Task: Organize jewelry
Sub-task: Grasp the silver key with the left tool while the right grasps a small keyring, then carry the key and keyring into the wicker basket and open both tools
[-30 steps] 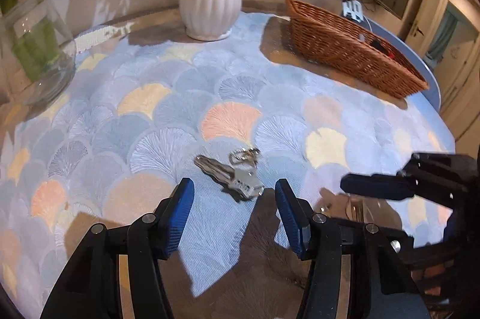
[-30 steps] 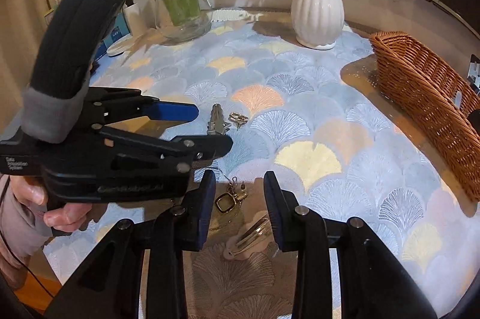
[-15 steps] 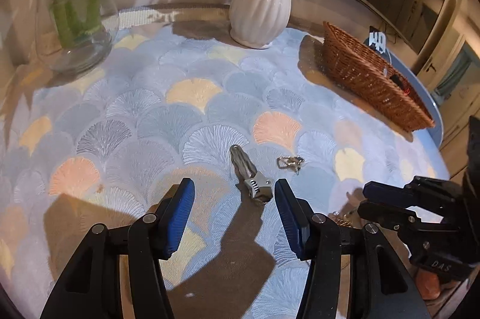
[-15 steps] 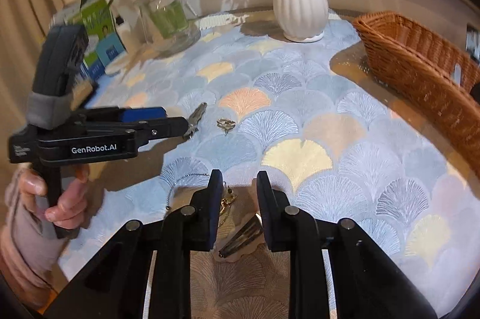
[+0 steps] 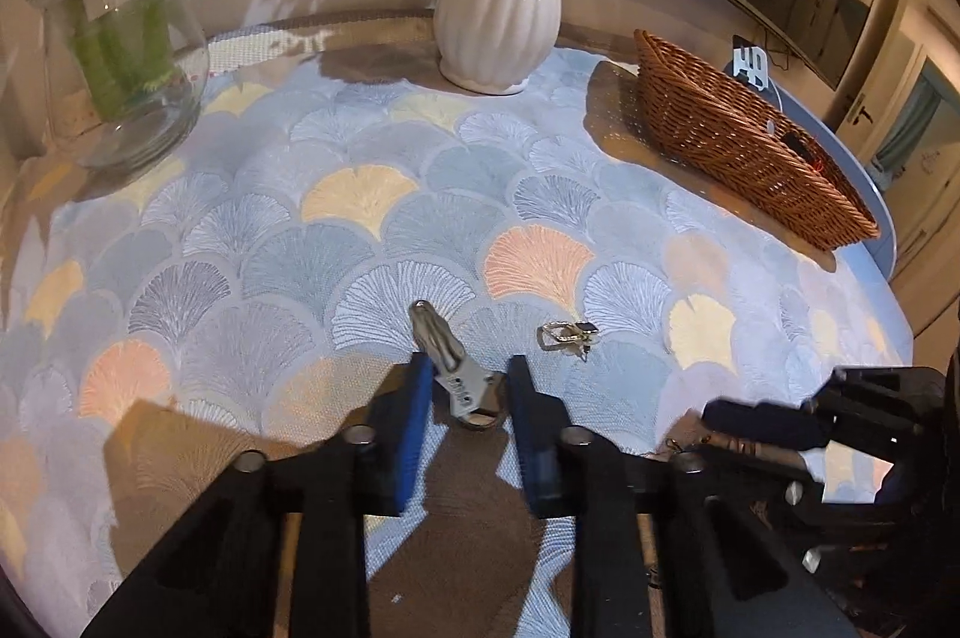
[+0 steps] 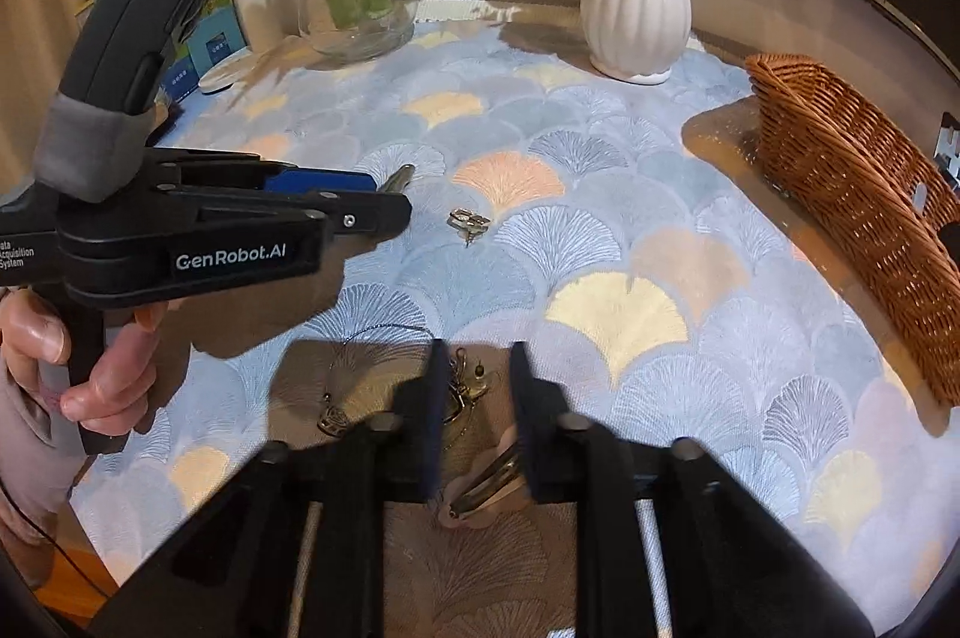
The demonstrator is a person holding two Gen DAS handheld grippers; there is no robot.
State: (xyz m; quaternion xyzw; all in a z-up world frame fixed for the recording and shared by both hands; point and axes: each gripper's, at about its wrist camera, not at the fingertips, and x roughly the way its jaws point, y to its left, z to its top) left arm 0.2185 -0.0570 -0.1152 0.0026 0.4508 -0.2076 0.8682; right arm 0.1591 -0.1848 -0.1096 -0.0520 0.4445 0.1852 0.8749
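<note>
A silver hair clip (image 5: 450, 359) lies on the patterned cloth. My left gripper (image 5: 465, 386) is open, its blue pads either side of the clip's near end, not closed on it. A small gold ring-like piece (image 5: 567, 335) lies just right of it; it also shows in the right wrist view (image 6: 469, 219). My right gripper (image 6: 474, 386) is open and low over a gold earring (image 6: 465, 386), a thin chain with a pendant (image 6: 336, 416) and a flat hair clip (image 6: 486, 479). The left gripper (image 6: 384, 212) shows side-on there.
A wicker basket (image 5: 738, 152) stands at the right edge of the round table. A white ribbed vase (image 5: 501, 14) stands at the back and a glass vase with stems (image 5: 120, 56) at the back left. Small boxes (image 6: 204, 44) sit behind the glass vase.
My left gripper has moved forward onto the silver clip and its jaws have narrowed around it. My right gripper has stayed over the earring pile, jaws slightly wider.
</note>
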